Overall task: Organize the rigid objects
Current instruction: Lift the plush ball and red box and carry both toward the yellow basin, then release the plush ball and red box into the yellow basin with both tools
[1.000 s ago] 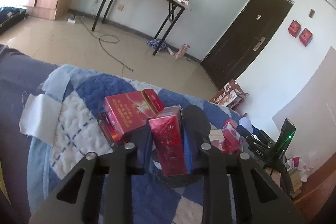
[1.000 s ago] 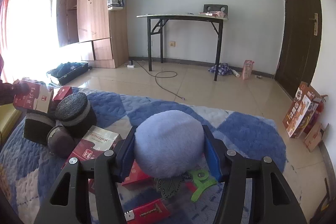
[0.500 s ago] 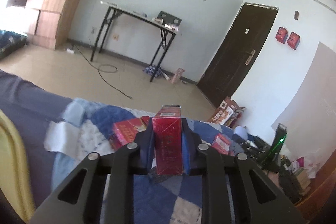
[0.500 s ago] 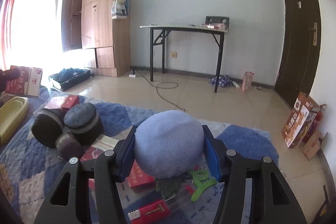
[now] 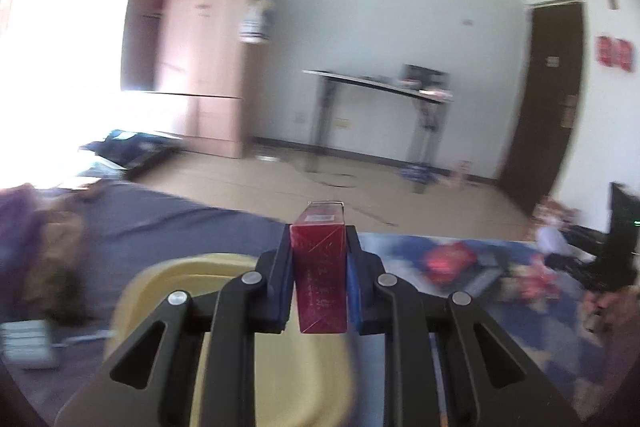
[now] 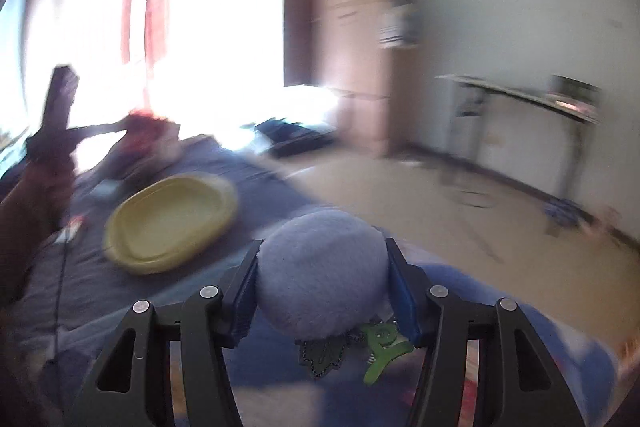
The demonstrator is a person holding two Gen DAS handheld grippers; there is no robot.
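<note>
1. Left wrist view: your left gripper (image 5: 319, 269) clamps a tall, narrow red carton (image 5: 320, 279), its two jaws pressed flat against the long sides. The carton stands upright between blue-padded fingers (image 5: 280, 291); it is glossy cardboard with sharp edges, faint diagonal creasing and small print too blurred to read.
2. Left wrist view: below and left of the carton lies a yellow tray (image 5: 160, 279), oval, smooth plastic with a raised rim, resting on dark bedding (image 5: 180, 223). To the right, a blue patchwork quilt (image 5: 500, 307) carries a blurred red pack (image 5: 450, 259).
3. Right wrist view: your right gripper (image 6: 322, 287) squeezes a pale lavender ball (image 6: 322, 279), round and fuzzy like plush, held off the bedding between both jaws.
4. Right wrist view: the yellow tray (image 6: 172, 219) sits left of the ball, well apart from it. Under the ball, a dark green leaf-shaped patch (image 6: 324, 357) and a bright green clip (image 6: 384, 353) lie on the quilt.
</note>
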